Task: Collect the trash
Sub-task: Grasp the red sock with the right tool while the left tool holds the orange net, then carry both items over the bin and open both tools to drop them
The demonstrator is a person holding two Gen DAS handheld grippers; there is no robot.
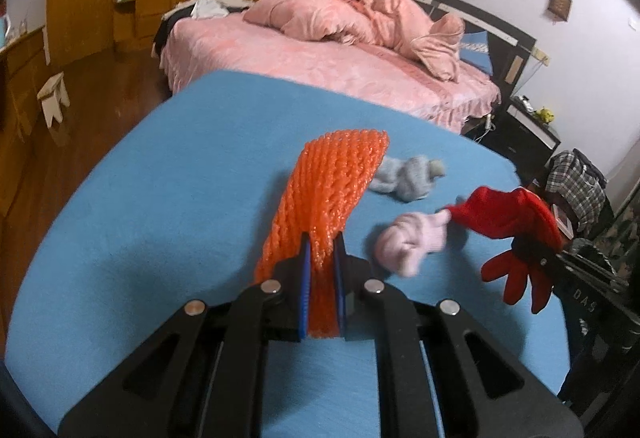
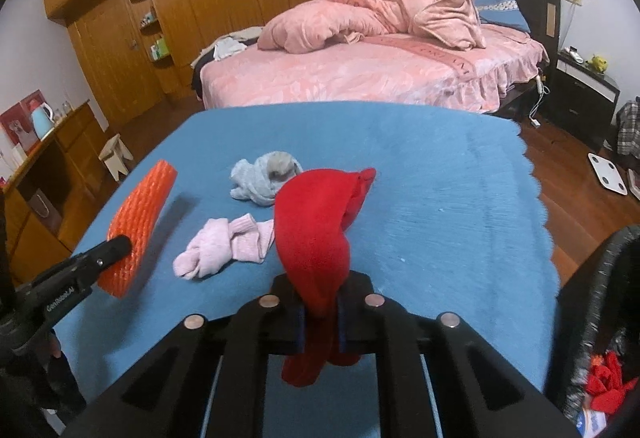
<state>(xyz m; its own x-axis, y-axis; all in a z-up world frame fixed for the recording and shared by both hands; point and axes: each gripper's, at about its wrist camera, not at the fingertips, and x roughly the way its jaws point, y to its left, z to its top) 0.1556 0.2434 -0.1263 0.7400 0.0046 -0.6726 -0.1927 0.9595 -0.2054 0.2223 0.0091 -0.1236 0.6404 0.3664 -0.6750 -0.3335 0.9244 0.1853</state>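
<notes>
My left gripper [image 1: 323, 242] is shut on an orange foam net sleeve [image 1: 332, 182] and holds it above the blue cloth [image 1: 160, 198]; the sleeve also shows in the right wrist view [image 2: 140, 222]. My right gripper [image 2: 322, 312] is shut on a red glove [image 2: 316, 222], lifted off the cloth; the glove also shows in the left wrist view [image 1: 516, 234]. A pink sock bundle [image 2: 224, 246] and a grey-blue sock bundle [image 2: 264, 178] lie on the cloth between the two grippers.
A dark bin [image 2: 600, 318] with red items inside stands at the right edge of the table. A pink bed [image 2: 360, 70] lies beyond the table, with a wooden wardrobe [image 2: 180, 18] behind it and a nightstand [image 2: 580, 90] at the right. A small stool [image 2: 116, 156] stands on the floor.
</notes>
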